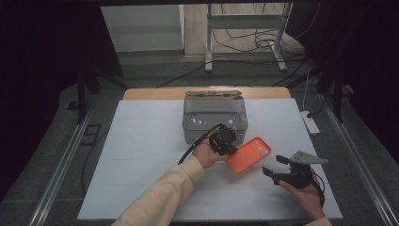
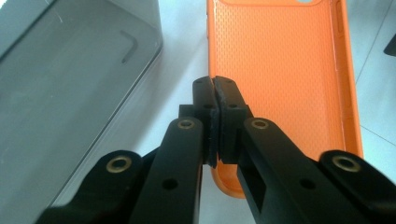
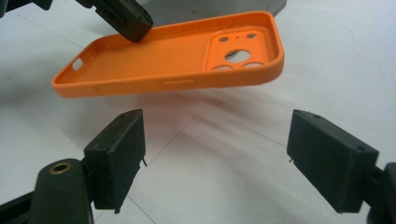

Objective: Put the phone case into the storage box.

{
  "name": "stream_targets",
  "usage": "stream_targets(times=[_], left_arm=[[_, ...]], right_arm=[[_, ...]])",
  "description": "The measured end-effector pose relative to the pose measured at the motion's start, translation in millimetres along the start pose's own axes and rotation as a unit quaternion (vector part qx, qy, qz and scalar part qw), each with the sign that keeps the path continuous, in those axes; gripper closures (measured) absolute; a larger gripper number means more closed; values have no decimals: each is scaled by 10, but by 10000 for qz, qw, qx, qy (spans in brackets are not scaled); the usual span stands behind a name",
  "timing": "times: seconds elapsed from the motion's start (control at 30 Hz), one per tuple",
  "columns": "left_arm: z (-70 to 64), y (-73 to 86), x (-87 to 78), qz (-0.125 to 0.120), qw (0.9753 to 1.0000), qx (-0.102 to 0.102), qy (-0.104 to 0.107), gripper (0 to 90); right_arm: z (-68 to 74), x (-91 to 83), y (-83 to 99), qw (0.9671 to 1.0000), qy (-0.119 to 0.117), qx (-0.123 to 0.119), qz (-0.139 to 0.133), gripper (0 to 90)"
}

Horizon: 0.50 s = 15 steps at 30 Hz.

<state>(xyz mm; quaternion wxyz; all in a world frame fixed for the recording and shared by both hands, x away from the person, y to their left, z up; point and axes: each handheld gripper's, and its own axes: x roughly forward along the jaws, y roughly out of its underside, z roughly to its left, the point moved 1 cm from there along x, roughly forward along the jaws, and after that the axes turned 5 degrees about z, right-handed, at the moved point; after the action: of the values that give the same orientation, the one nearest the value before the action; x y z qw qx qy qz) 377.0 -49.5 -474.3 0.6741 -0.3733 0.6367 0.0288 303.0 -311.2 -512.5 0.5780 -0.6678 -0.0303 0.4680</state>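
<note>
The left gripper (image 1: 229,147) is clamped tight on the side wall of an orange phone case (image 1: 248,154), holding it lifted off the desk (image 1: 141,155) with its hollow side up, over the middle of the white top. Just behind the case, toward the desk's far edge, stands a clear plastic box (image 1: 214,117). The right gripper (image 1: 277,165) hovers near the front right corner, jaws spread wide with nothing between them, pointed at the case (image 3: 173,53) and a little apart from it.
</note>
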Motion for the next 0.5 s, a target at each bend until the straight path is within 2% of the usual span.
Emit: stream_targets(times=[0.13,0.27,0.5], left_arm=[[-4,8,-45,-59,10000,12,-7,885],[-12,26,-134,-218,9998,-18,23,885],[-9,58,-216,-295,9996,6,25,885]], right_arm=[[0,4,1,10000,-8,-5,17,190],[7,10,2,10000,3,-21,50,190],[10,26,6,9999,-14,-32,99,189]])
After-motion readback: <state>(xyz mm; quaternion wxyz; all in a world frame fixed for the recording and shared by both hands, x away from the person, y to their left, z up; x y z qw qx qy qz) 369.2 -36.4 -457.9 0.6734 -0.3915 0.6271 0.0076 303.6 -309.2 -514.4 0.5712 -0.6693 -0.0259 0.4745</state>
